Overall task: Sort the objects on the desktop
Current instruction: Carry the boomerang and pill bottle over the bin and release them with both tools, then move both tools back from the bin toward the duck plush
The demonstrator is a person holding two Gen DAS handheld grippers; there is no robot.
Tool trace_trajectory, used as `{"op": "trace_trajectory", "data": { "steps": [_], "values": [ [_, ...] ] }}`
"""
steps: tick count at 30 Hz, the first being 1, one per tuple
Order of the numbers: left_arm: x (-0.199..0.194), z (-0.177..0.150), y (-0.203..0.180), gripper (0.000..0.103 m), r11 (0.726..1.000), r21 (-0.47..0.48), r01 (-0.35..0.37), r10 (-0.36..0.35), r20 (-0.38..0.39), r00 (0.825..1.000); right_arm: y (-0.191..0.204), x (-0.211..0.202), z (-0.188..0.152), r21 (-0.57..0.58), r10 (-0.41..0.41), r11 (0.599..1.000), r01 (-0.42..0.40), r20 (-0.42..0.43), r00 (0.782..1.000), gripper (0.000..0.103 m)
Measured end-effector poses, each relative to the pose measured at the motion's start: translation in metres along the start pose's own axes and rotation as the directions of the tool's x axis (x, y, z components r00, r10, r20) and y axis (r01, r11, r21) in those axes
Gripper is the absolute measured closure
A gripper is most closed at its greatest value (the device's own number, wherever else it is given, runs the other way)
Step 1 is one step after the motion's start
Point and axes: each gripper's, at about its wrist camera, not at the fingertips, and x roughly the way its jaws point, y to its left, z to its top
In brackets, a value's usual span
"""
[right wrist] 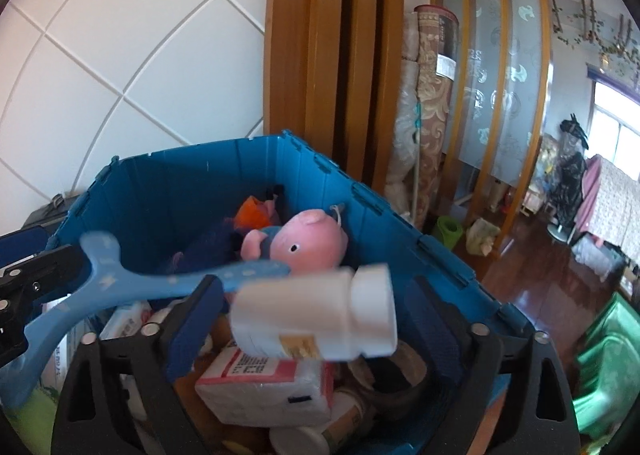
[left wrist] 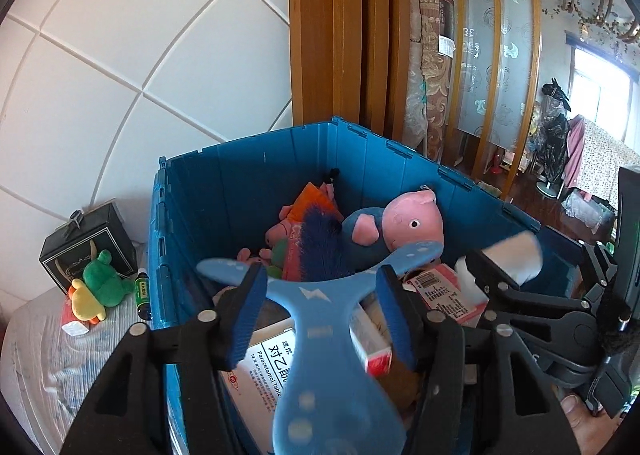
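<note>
Above the open blue crate (left wrist: 248, 175) both grippers hang, and its four walls stand high around a full pile, so little free room is left inside. Against the far wall lies a pink pig plush (left wrist: 404, 221); paper medicine boxes (right wrist: 264, 387) fill the near side. The left gripper (left wrist: 320, 315) has its fingers spread, and a light blue Y-shaped toy (left wrist: 308, 335) lies between the pads; I cannot tell if they press it. The right gripper (right wrist: 316, 319) is also spread, with a white bottle (right wrist: 316, 319) blurred between the fingers, touching neither. Outside the left wall, a black box (left wrist: 88, 243), a green plush (left wrist: 106, 279) and a small green bottle (left wrist: 142, 291) rest on grey cloth. White wall tiles and a wooden frame stand behind.
</note>
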Motion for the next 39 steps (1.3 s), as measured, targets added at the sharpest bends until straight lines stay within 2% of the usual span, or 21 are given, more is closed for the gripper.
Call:
{"op": "trace_trajectory", "data": {
  "steps": [11, 15, 18, 28, 39],
  "values": [
    [-0.035, -0.009, 0.021, 0.038, 1.000, -0.026, 0.006, -0.004, 0.070, 0.998, 0.002, -0.027, -0.007, 0.016, 0.003, 1.000, -0.003, 0.016, 1.000, 0.000],
    [-0.056, -0.020, 0.038, 0.038, 0.999, -0.048, 0.006, -0.001, 0.104, 0.995, 0.013, -0.050, -0.008, 0.009, 0.022, 1.000, -0.022, 0.052, 0.998, 0.000],
    [-0.070, -0.032, 0.054, 0.038, 0.997, -0.070, -0.019, 0.027, 0.118, 0.993, 0.029, -0.069, -0.010, 0.001, 0.050, 0.999, -0.051, 0.080, 0.996, 0.000],
    [-0.111, -0.078, 0.143, 0.038, 0.978, -0.162, -0.134, 0.153, 0.114, 0.982, 0.120, -0.113, -0.014, -0.059, 0.196, 0.980, -0.190, 0.121, 0.973, 0.000],
    [-0.135, -0.121, 0.254, 0.038, 0.929, -0.290, -0.230, 0.260, 0.071, 0.963, 0.237, -0.129, -0.013, -0.161, 0.328, 0.937, -0.310, 0.099, 0.939, 0.000]
  ]
}}
